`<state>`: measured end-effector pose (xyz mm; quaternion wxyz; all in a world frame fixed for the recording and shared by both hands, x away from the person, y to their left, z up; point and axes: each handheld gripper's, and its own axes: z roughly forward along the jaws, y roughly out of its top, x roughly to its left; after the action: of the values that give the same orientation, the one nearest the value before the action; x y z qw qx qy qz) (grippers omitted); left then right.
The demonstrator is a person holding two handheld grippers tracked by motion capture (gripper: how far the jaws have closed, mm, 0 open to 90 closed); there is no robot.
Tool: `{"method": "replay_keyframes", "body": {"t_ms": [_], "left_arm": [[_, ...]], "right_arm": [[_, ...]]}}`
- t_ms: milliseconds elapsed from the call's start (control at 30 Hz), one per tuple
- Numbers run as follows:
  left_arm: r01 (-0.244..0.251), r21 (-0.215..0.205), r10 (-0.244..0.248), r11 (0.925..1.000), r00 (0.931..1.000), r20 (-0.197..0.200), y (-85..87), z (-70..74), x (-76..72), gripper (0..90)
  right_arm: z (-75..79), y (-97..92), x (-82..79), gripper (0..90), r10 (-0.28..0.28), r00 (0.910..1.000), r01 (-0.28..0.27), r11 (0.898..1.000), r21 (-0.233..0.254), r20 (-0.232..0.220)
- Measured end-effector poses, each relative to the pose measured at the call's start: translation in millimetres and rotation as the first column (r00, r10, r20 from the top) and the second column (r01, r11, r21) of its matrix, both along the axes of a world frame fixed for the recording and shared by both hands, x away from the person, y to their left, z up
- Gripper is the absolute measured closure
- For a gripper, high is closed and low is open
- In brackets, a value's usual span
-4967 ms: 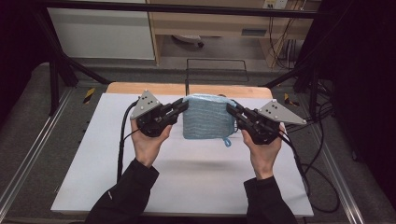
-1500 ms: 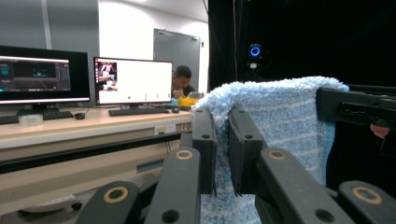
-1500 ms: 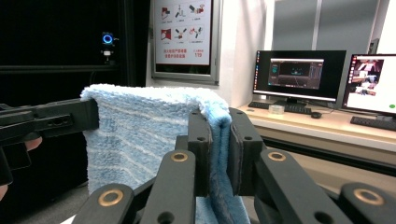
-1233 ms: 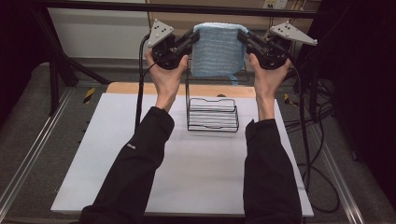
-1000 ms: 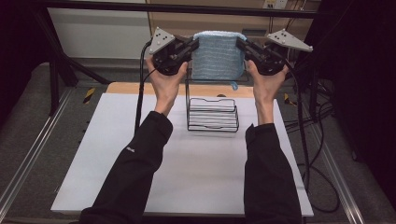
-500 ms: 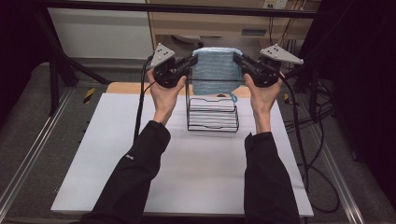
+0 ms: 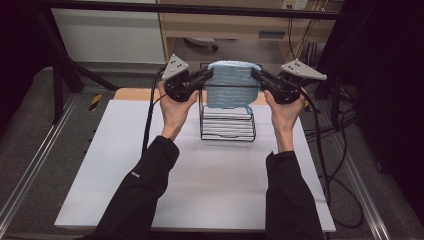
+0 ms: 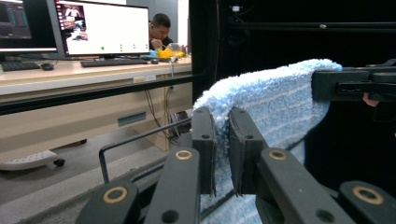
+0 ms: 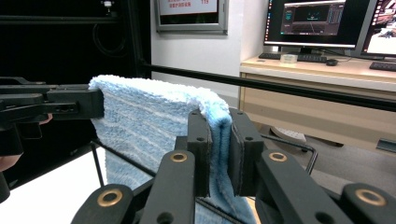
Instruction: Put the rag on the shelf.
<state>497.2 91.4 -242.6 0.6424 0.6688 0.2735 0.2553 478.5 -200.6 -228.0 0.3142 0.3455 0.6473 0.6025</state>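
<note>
A: Two grippers, one towel point(image 7: 233, 85) stretched between them. The left gripper point(image 7: 206, 75) pinches its left edge, the right gripper point(image 7: 256, 74) its right edge, both held up above the wire rack point(image 7: 227, 122).

B: Are the jaws really closed on the cloth?

A: Yes. In the left gripper view the two black jaws press together on the blue terry edge point(image 8: 243, 107), and the right gripper view shows the same on a folded edge point(image 9: 154, 121), with cloth squeezed between the pads.

B: Where does the towel hang, then?

A: Over the rack's top, toward the far edge of the white table point(image 7: 200, 185). Its lower part drops in front of the rack's upper wires; whether it touches them I cannot tell.

B: And the hands?

A: The left hand point(image 7: 175, 107) and right hand point(image 7: 284, 110) each grip a handle, black sleeves point(image 7: 145, 190) reaching in from the near side.
</note>
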Motion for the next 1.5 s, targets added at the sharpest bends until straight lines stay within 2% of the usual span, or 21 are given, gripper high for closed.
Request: {"method": "replay_keyframes", "body": {"t_ms": [400,467,600,733,900,1033,1133,1300,1400,1500], "left_arm": [[0.051,0.053,-0.05,0.9973,0.9986,-0.014,7.2,-3.3,-11.1,80.4],[0.058,0.047,-0.057,0.9972,0.9981,-0.022,7.7,-5.0,-12.7,80.3],[0.068,0.079,-0.066,0.9945,0.9972,-0.035,7.5,-6.8,-15.4,80.0],[0.081,0.127,-0.075,0.9886,0.9958,-0.052,7.9,-7.0,-18.8,79.5],[0.093,0.153,-0.083,0.9839,0.9939,-0.073,10.2,-7.6,-21.0,78.8],[0.097,0.151,-0.084,0.9838,0.9924,-0.09,13.0,-4.2,-21.3,77.9],[0.089,0.133,-0.075,0.9871,0.9911,-0.11,17.0,1.6,-20.6,74.5],[0.056,0.04,-0.05,0.9976,0.9892,-0.138,29.0,18.8,-16.9,71.0],[0.033,0.027,-0.028,0.9991,0.9876,-0.154,29.6,29.2,-13.1,73.1],[0.033,0.037,-0.025,0.9988,0.9802,-0.196,23.3,34.2,-6.7,76.8]], "right_arm": [[-4.7,-3.8,-12.3,80.4,0.049,0.9982,-0.05,0.998,-0.029,-0.034],[-5.8,-4.0,-13.7,80.3,0.059,0.9974,-0.06,0.997,-0.039,-0.043],[-7.2,-5.0,-16.1,80.3,0.066,0.9957,-0.069,0.996,-0.051,-0.064],[-9.1,-6.1,-17.6,80.2,0.086,0.9926,-0.093,0.993,-0.075,-0.086],[-10.4,-6.0,-19.4,80.2,0.098,0.9906,-0.108,0.989,-0.105,-0.095],[-12.4,-7.1,-18.5,80.9,0.115,0.9876,-0.124,0.988,-0.087,-0.108],[-14.3,-8.8,-17.9,81.4,0.127,0.9859,-0.137,0.987,-0.083,-0.109],[-16.6,-9.3,-18.5,81.6,0.137,0.9843,-0.148,0.984,-0.098,-0.111],[-18.2,-9.8,-18.5,81.5,0.149,0.9823,-0.161,0.981,-0.106,-0.113],[-20.1,-10.3,-19.2,81.4,0.155,0.9809,-0.169,0.978,-0.12,-0.117]]}}
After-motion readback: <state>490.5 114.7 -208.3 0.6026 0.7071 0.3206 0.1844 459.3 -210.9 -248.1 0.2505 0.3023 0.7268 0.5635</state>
